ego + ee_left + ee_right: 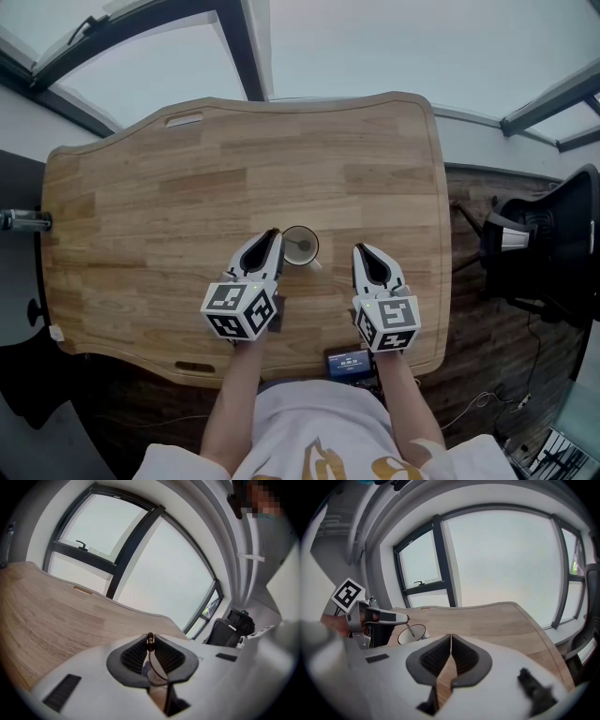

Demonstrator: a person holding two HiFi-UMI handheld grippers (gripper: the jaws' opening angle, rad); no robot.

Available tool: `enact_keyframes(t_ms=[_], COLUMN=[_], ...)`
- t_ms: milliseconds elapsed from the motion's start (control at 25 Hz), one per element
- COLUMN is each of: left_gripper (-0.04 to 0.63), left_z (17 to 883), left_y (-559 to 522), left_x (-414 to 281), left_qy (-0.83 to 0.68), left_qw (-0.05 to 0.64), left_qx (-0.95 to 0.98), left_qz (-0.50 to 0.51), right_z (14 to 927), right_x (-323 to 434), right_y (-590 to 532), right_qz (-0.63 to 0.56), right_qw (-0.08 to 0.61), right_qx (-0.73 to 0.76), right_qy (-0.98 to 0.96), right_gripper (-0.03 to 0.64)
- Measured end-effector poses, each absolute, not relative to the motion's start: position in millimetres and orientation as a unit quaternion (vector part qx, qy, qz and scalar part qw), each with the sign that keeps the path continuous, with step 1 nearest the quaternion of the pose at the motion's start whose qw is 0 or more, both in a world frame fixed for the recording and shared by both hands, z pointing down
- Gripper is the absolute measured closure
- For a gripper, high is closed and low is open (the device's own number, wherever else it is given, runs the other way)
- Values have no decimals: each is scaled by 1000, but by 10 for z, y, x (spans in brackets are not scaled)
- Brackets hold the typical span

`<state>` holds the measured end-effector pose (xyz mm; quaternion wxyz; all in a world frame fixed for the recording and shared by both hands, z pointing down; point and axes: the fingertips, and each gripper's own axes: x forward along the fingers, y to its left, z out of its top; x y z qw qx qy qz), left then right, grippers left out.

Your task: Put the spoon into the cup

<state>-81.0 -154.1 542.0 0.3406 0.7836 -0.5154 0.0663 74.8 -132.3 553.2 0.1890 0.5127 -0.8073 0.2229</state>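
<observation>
Spoon (409, 629): thin and stiff, judged light and slick, so best held high on the handle; its lower end slants into the cup's mouth.
Left gripper (273, 234): just left of the cup, jaws closed on the spoon's handle top.
Right gripper (361, 249): right of the cup and apart from it, jaws pressed together on nothing.
Cup (316, 249): upright on the table (187, 187); probably tips if nudged.

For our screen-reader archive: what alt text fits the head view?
The left tongs hold a spoon inside a cup on a wooden table; the right tongs, shut and empty, are apart to the cup's right.
</observation>
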Motion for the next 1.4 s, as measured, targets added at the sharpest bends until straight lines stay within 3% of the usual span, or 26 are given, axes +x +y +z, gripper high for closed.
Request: enact_keyframes(t_ms=[480,960,1400], left_gripper=[538,491,509], left_z=[5436,5407,5220], left_y=[-1547,-1546,-1485], left_x=[-802,-849,-884], left_qy=[-510,-519,-523], left_qw=[338,331,306], left_qx=[788,784,790], left_qz=[73,81,90], right_z=[5521,5416,5225], right_x=[704,683,697], right_y=[-1337,-1335,-1286], right_qz=[221,209,189], right_qw=[188,186,180], right_qx=[512,517,523], right_qy=[-808,-809,-811], right_gripper=[584,584,584])
